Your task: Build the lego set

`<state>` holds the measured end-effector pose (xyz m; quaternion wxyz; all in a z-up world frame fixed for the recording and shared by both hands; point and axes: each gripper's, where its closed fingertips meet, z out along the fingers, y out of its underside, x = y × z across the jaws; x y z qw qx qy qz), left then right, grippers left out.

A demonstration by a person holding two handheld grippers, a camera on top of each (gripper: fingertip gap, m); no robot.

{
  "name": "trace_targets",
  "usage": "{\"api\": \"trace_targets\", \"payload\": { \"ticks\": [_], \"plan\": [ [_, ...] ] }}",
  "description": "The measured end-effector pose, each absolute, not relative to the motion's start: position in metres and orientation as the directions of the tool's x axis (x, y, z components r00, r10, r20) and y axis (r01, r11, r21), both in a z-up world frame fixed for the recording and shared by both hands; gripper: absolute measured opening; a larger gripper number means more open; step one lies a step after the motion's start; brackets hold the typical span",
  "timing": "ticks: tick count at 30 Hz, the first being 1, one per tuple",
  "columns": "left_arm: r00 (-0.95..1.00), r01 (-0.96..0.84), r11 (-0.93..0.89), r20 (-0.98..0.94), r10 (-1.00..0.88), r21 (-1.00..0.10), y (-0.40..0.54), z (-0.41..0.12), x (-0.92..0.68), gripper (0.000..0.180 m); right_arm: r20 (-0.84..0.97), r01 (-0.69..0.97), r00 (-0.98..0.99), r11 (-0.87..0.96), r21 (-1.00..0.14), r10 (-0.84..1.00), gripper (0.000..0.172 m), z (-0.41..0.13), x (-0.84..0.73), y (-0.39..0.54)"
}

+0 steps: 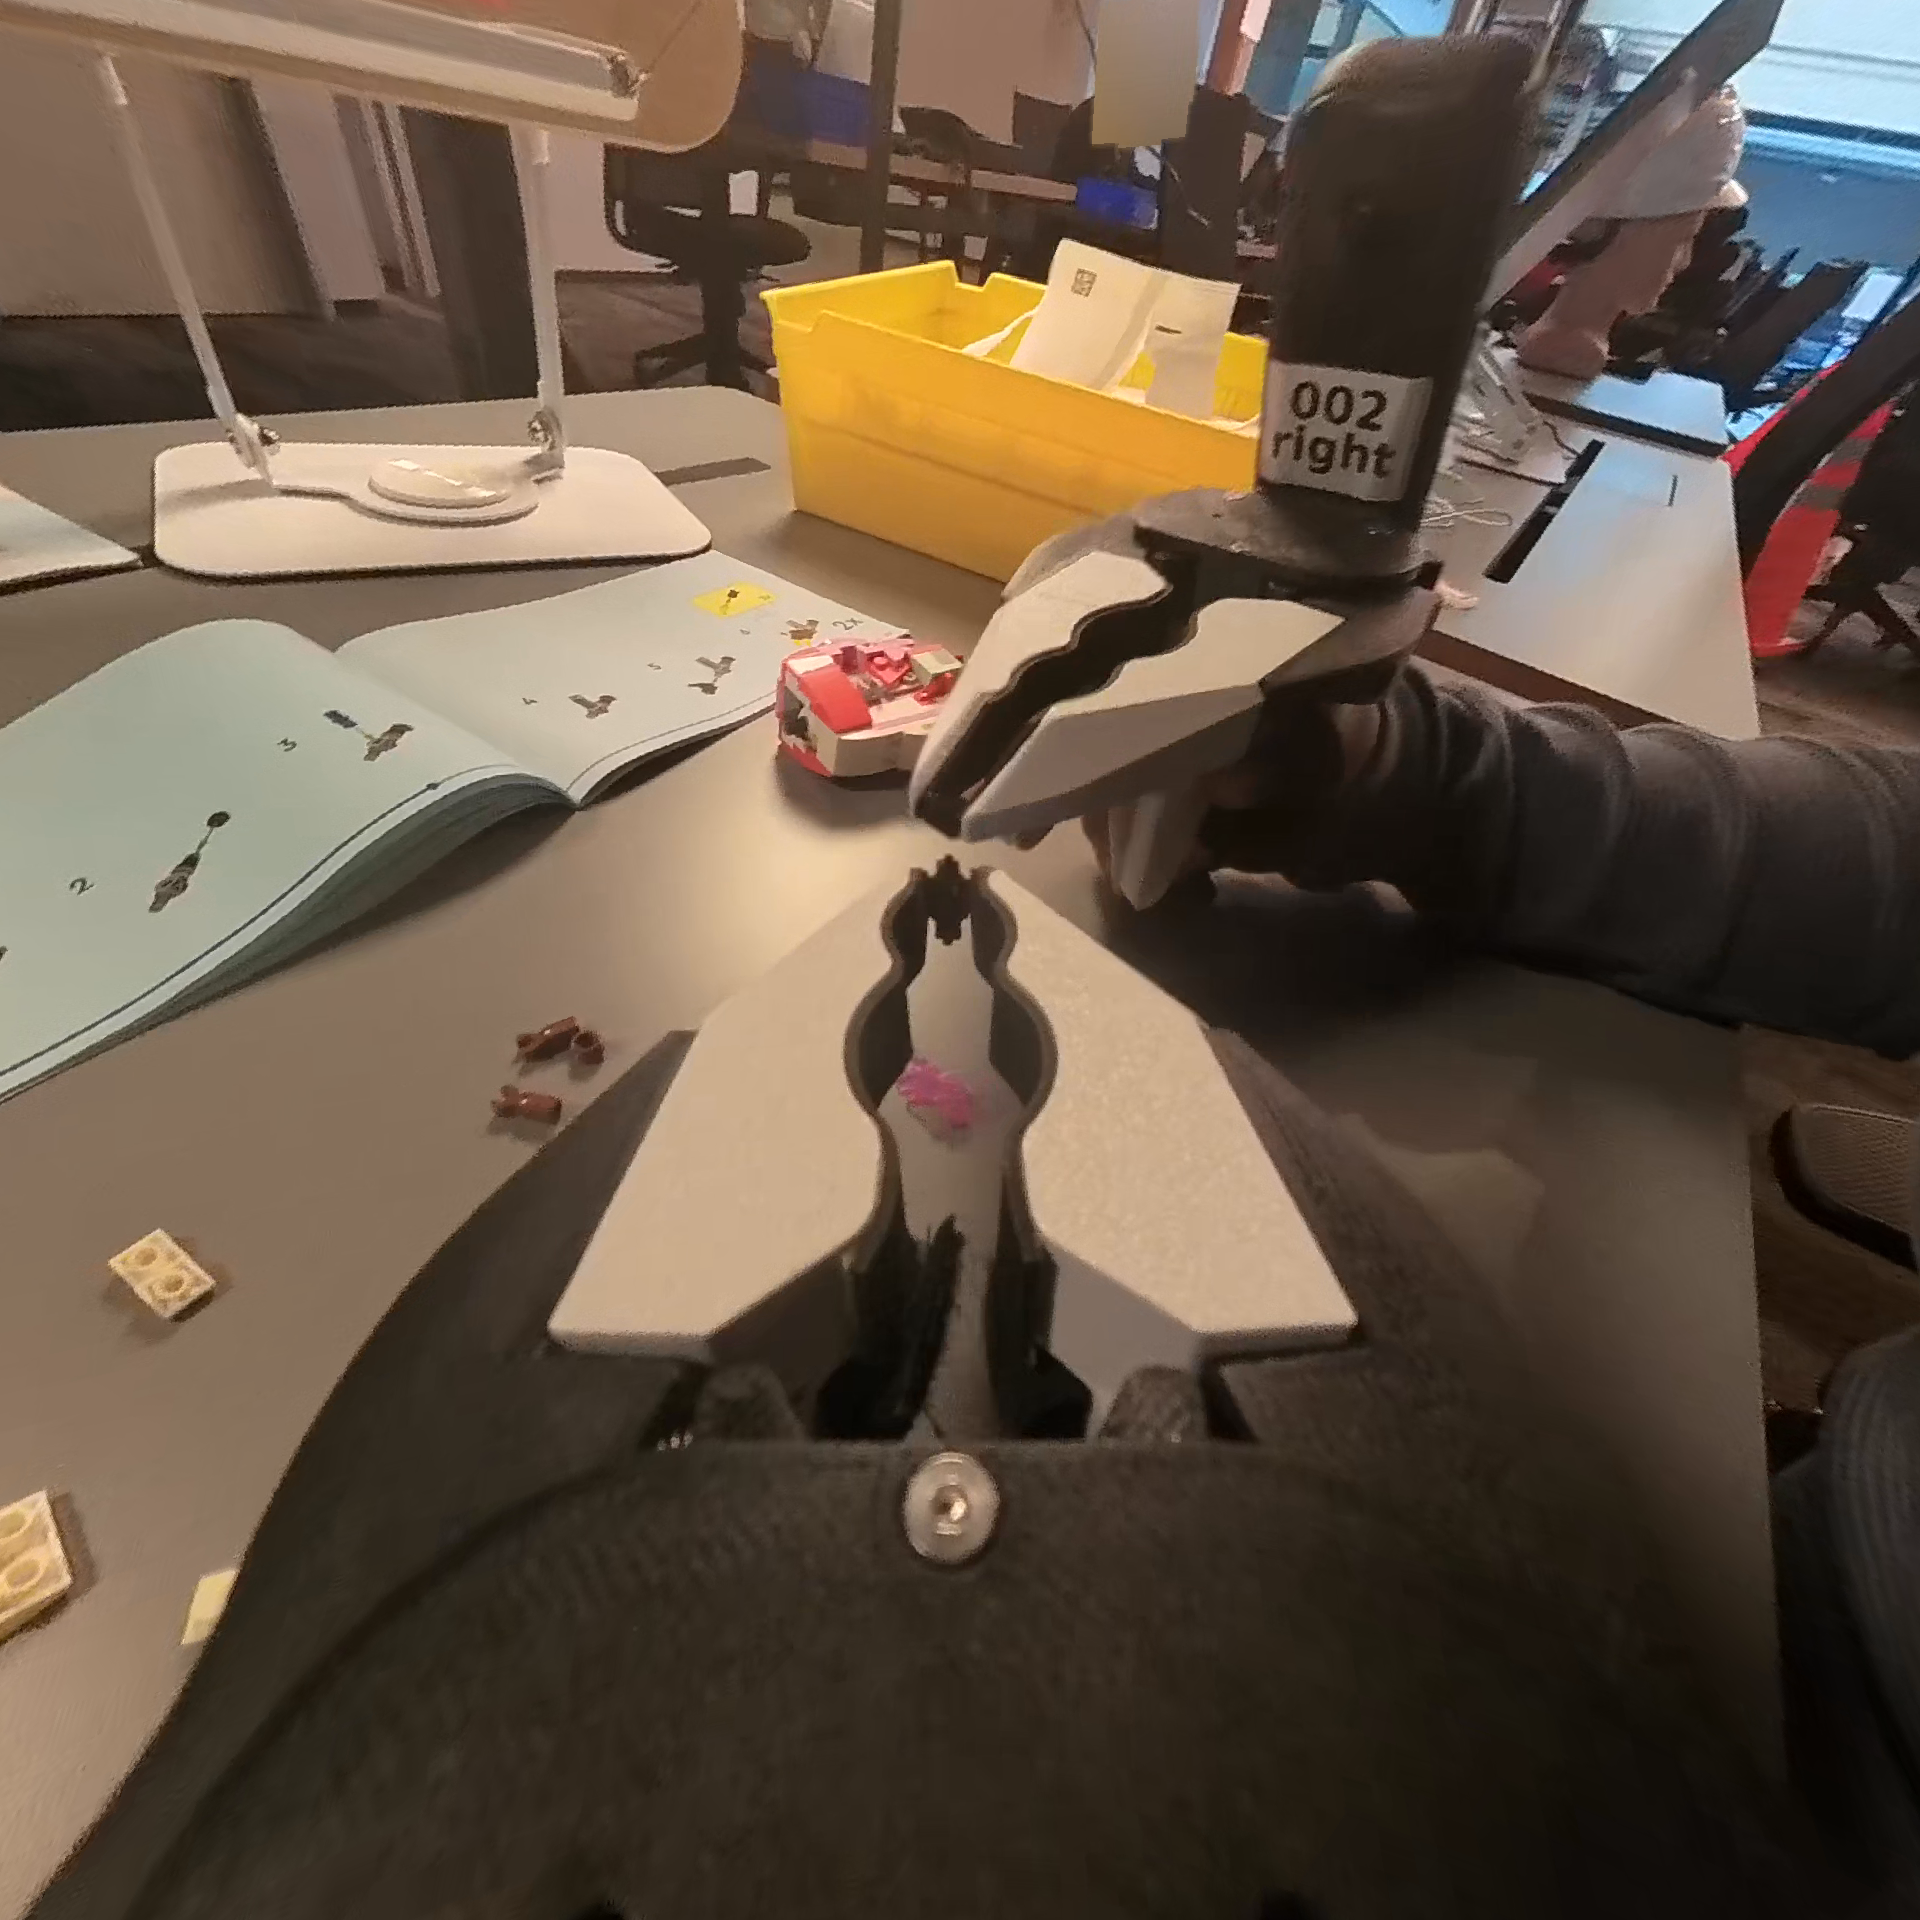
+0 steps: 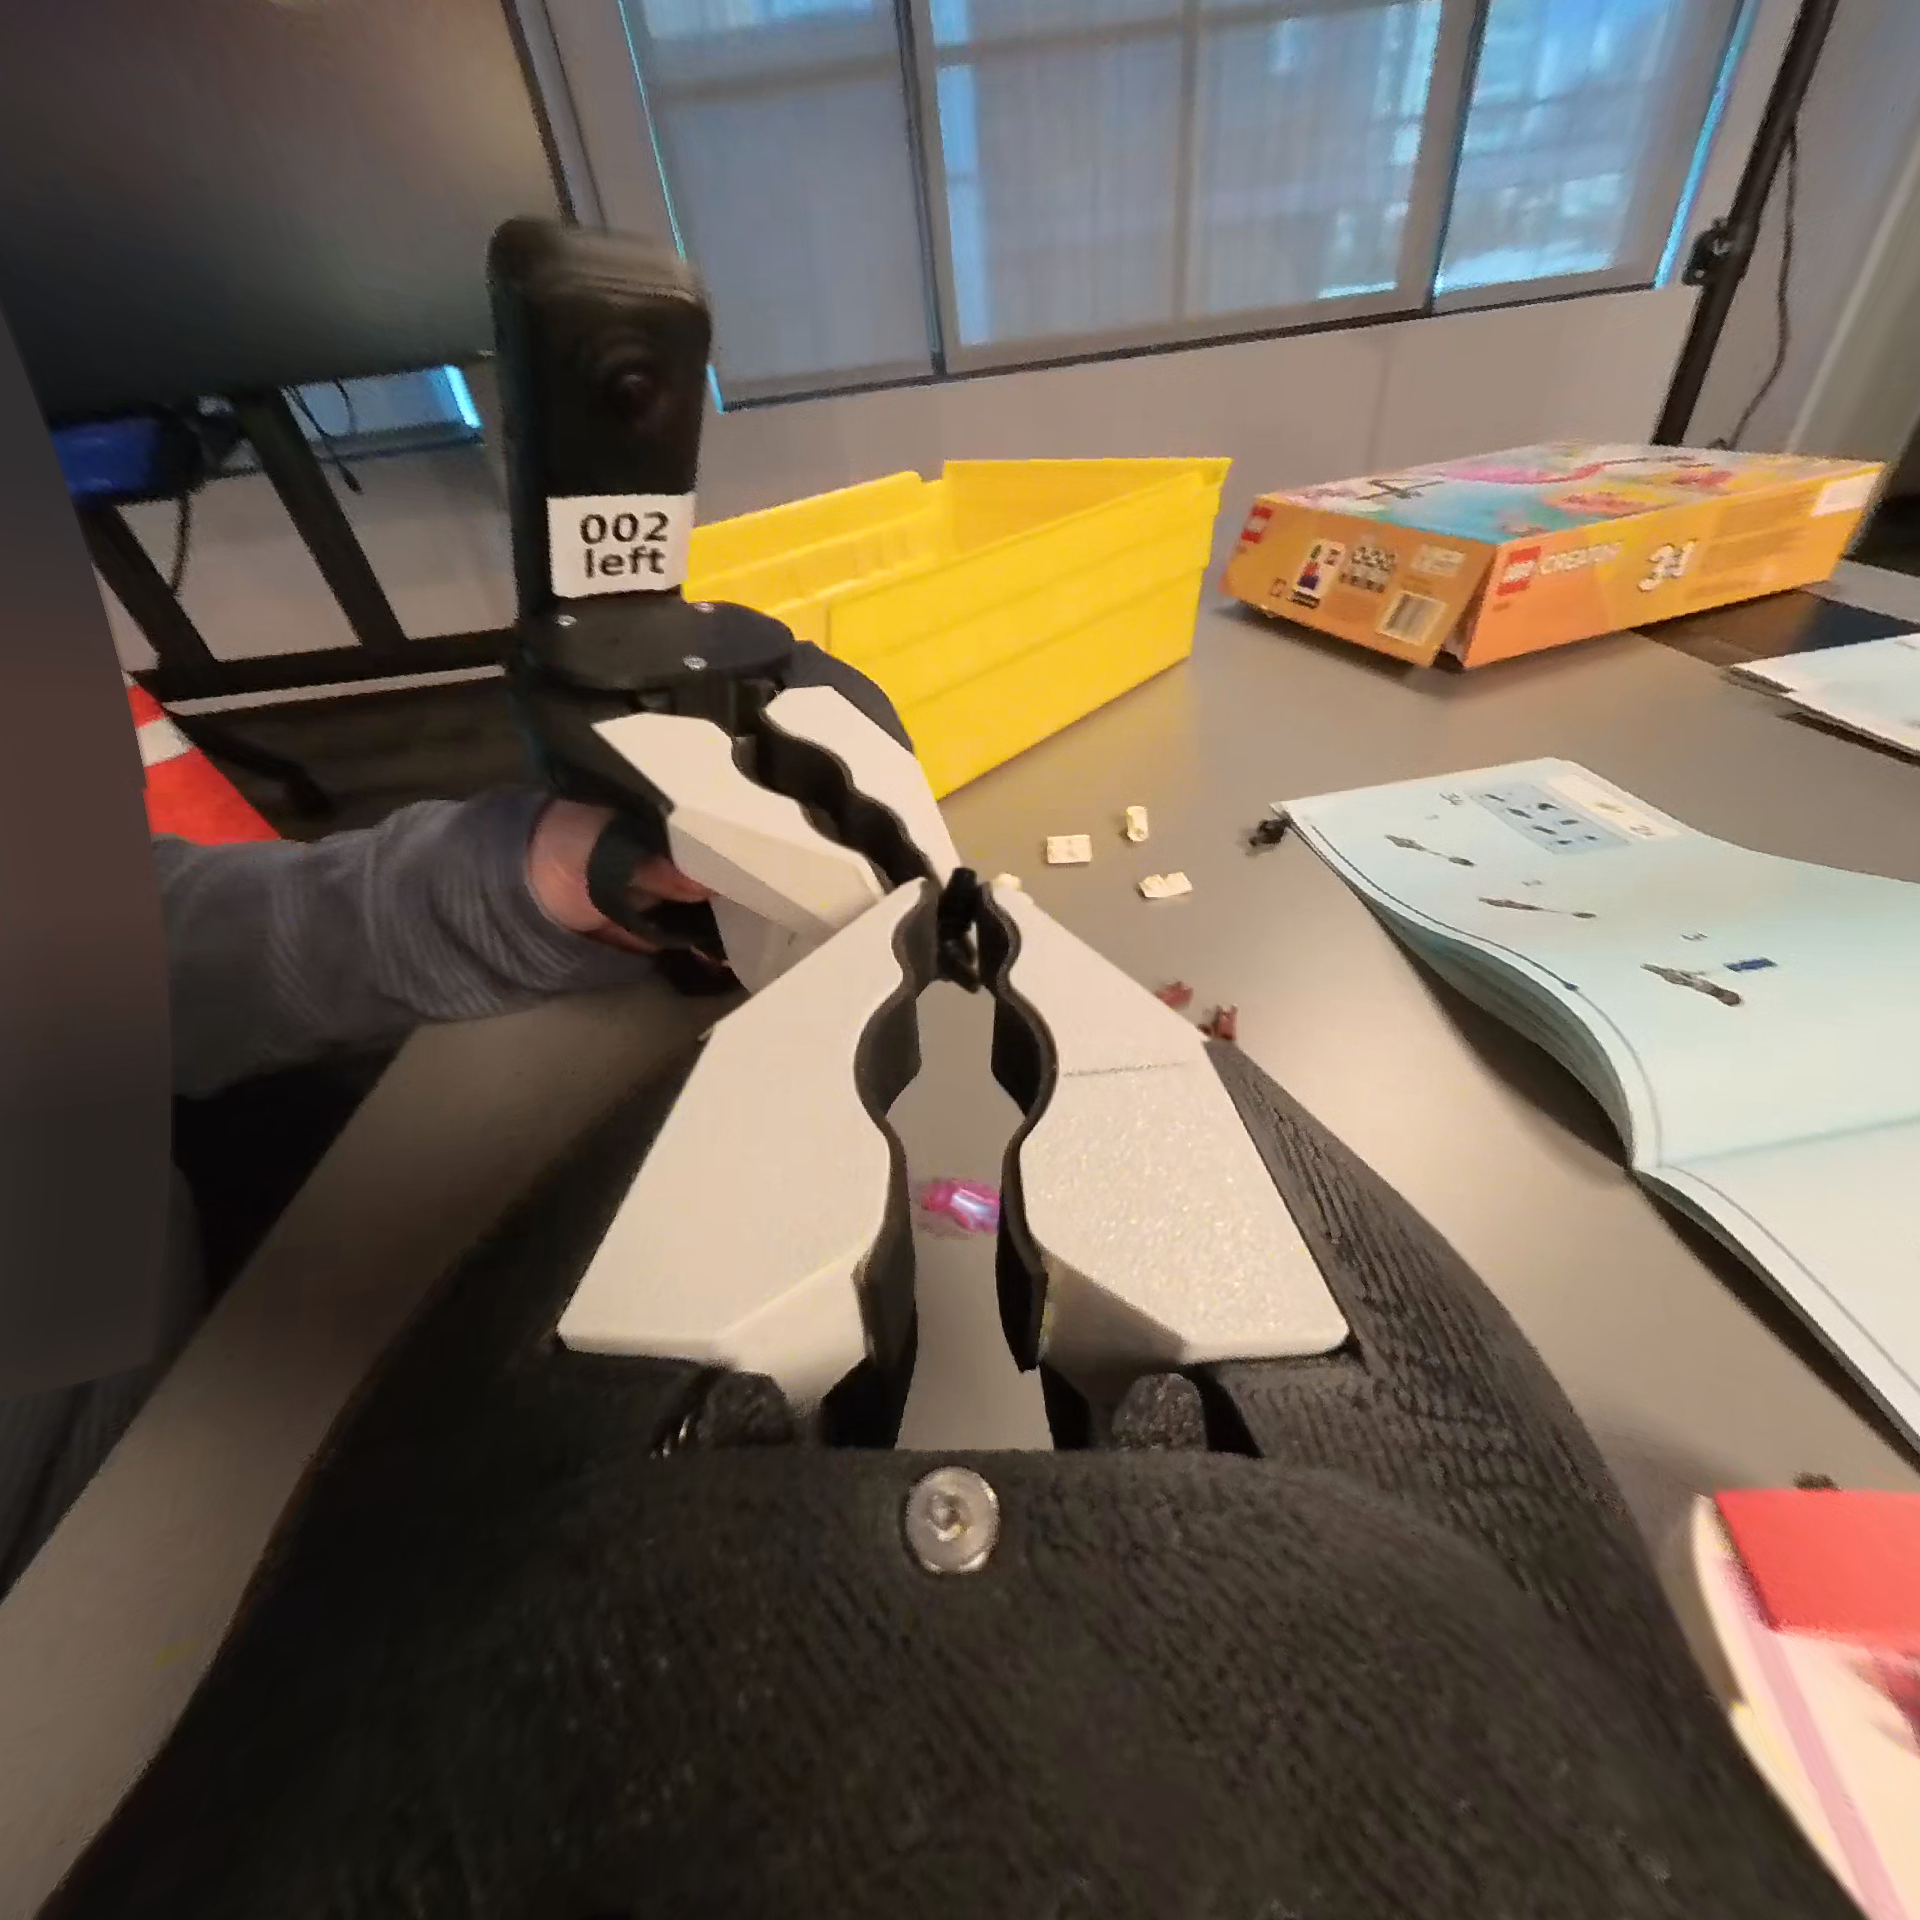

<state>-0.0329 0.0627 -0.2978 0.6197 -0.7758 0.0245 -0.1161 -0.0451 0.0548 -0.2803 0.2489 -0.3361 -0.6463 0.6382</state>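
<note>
Black, tiny part (image 1: 948,902) is sitting pinched in the left gripper (image 1: 948,883), just off the booklet (image 1: 312,769). Right gripper (image 2: 961,914) is clenching another black piece (image 2: 961,935), its tips nearly touching the left's, beside the booklet; brown bits (image 1: 561,1044) are lying nearer it.

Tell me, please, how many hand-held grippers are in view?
2: the left hand-held gripper, pinching a small black piece, and the right hand-held gripper facing it tip to tip, pinching another black piece.
</note>
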Motion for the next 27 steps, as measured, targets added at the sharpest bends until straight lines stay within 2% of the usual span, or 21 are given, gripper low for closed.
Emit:
{"api": "trace_targets", "payload": {
  "ticks": [8, 14, 18, 20, 27],
  "plan": [
    [0.958, 0.168, -0.151, 0.197, -0.208, -0.974, 0.059, -0.283, -0.035, 0.007, -0.136, 0.108, -0.678, -0.085, -0.99, 0.723, 0.006, -0.276, -0.041, 0.056],
    [0.95, 0.213, -0.132, 0.237, -0.203, -0.968, 0.058, -0.28, -0.04, 0.007, -0.134, 0.142, -0.678, -0.051, -0.989, 0.723, 0.005, -0.282, -0.04, 0.059],
    [0.956, 0.218, -0.15, 0.242, -0.164, -0.964, 0.058, -0.284, -0.046, 0.007, -0.105, 0.255, -0.647, 0.085, -0.963, 0.755, 0.005, -0.306, -0.04, 0.069],
    [0.95, 0.229, -0.145, 0.253, -0.18, -0.963, 0.058, -0.283, -0.044, 0.007, -0.068, 0.248, -0.626, 0.115, -0.962, 0.777, 0.005, -0.308, -0.04, 0.077],
    [0.857, 0.317, -0.014, 0.292, -0.425, -0.948, 0.044, -0.248, -0.016, 0.006, -0.271, 0.143, -0.781, -0.262, -0.954, 0.562, 0.005, -0.247, -0.019, 0.061]
  ]
}}
